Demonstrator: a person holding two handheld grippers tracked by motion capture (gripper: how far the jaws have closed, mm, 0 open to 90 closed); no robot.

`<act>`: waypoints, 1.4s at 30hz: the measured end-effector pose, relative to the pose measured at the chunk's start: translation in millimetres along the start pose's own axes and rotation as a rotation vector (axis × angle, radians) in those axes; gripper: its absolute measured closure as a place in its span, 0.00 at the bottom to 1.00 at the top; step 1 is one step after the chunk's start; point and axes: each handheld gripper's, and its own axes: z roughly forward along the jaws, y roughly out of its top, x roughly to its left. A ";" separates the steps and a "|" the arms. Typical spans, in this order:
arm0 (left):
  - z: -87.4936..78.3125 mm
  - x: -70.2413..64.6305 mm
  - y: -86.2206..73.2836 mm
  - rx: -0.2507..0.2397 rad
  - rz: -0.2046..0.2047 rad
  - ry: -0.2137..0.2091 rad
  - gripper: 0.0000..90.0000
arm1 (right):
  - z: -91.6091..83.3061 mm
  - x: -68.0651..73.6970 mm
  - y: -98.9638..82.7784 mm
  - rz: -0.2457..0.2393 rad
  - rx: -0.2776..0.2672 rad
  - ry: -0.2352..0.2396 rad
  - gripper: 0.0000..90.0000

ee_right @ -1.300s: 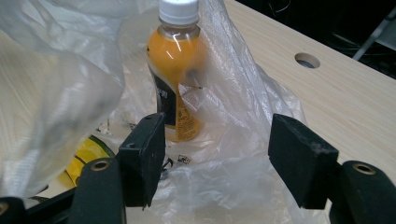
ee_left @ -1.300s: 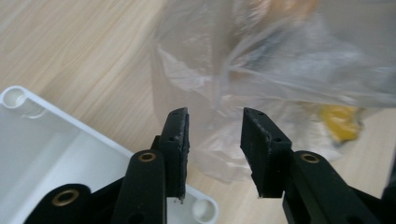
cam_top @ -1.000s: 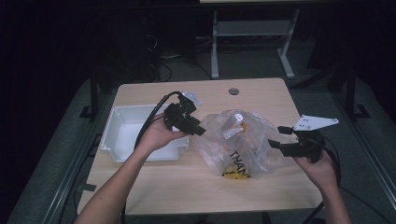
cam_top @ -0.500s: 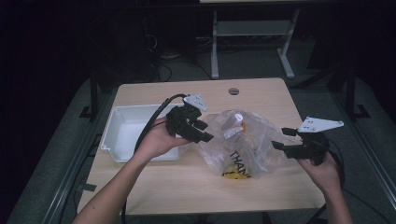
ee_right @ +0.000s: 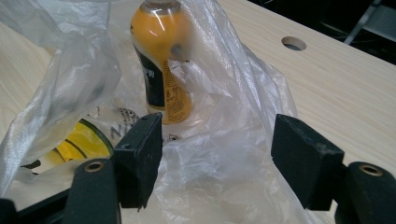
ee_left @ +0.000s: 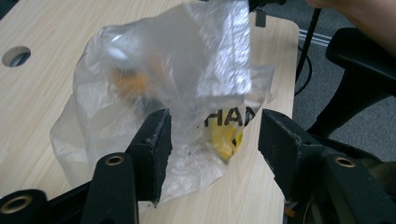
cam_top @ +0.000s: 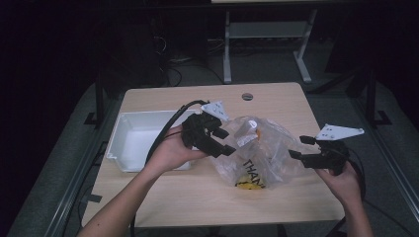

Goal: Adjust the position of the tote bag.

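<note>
Light wooden table (cam_top: pixel 276 98) under bright light, a round cable hole (cam_top: pixel 247 96) near its far edge. Room beyond the table dark. Grey floor (cam_top: pixel 336 106) around it. Behind the table, a white metal frame (cam_top: pixel 267 39) and tangled cables (cam_top: pixel 173 69) on the floor.

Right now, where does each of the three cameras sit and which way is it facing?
High view: above the person's side, looking forward and down on the table; both forearms, left gripper, right gripper.
Left gripper view: on that gripper, looking past its open jaws across the plastic bag.
Right gripper view: on that gripper, looking past its open jaws into the bag at the orange bottle.
Shared: all three show the bag and the tabletop.
</note>
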 end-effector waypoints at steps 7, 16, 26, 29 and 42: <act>1.1 -10.1 15.4 -0.002 0.019 0.003 0.44 | 0.1 0.0 0.0 -0.002 0.005 -0.001 0.37; 15.1 -13.5 35.5 0.012 0.022 0.015 0.40 | 1.0 -0.1 -0.4 -0.009 0.007 0.003 0.37; 33.6 -8.8 45.4 0.081 0.018 0.095 0.51 | 0.3 -0.1 -0.1 -0.013 0.004 0.006 0.37; 36.3 -7.5 44.8 0.089 0.012 0.106 0.60 | -0.1 -0.2 -0.2 -0.008 0.001 0.007 0.37; 33.6 2.5 28.4 0.100 0.026 0.153 0.99 | 1.5 -1.0 2.8 -0.017 0.010 0.014 0.37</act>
